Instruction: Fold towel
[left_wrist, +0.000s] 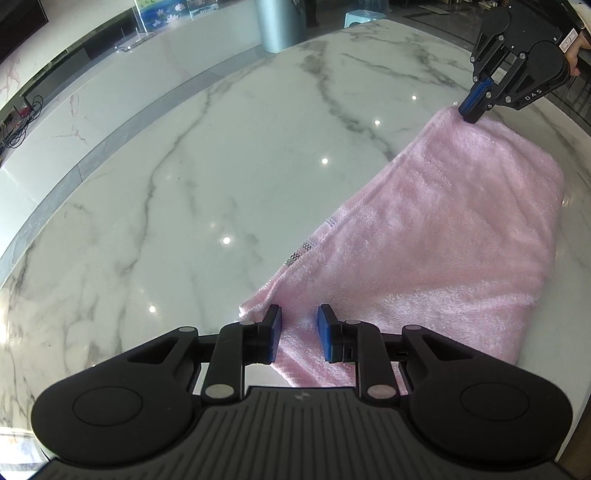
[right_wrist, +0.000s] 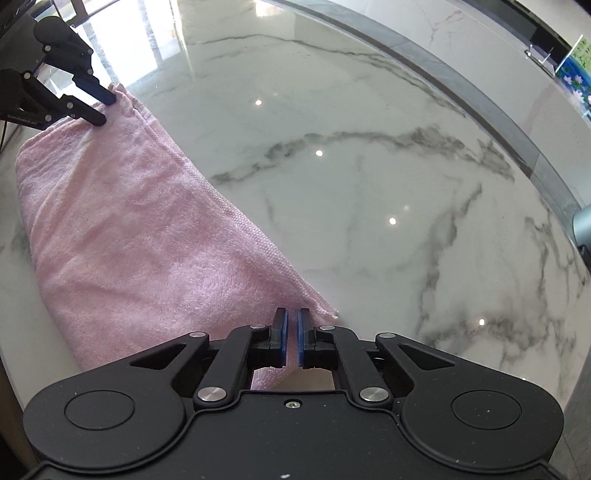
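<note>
A pink towel (left_wrist: 436, 236), already folded over on itself, is lying near the rim of a round, glossy white marble table (left_wrist: 207, 177) veined in grey and reflecting ceiling lights. The left gripper (left_wrist: 298, 334) is straddling one corner of the towel with its blue pads spread apart, while the right gripper (right_wrist: 291, 334) is pinching the neighbouring corner with its pads nearly together on the cloth. Beyond the table, a pale polished floor with a grey band is curving past a blue-grey column (left_wrist: 275, 26).
</note>
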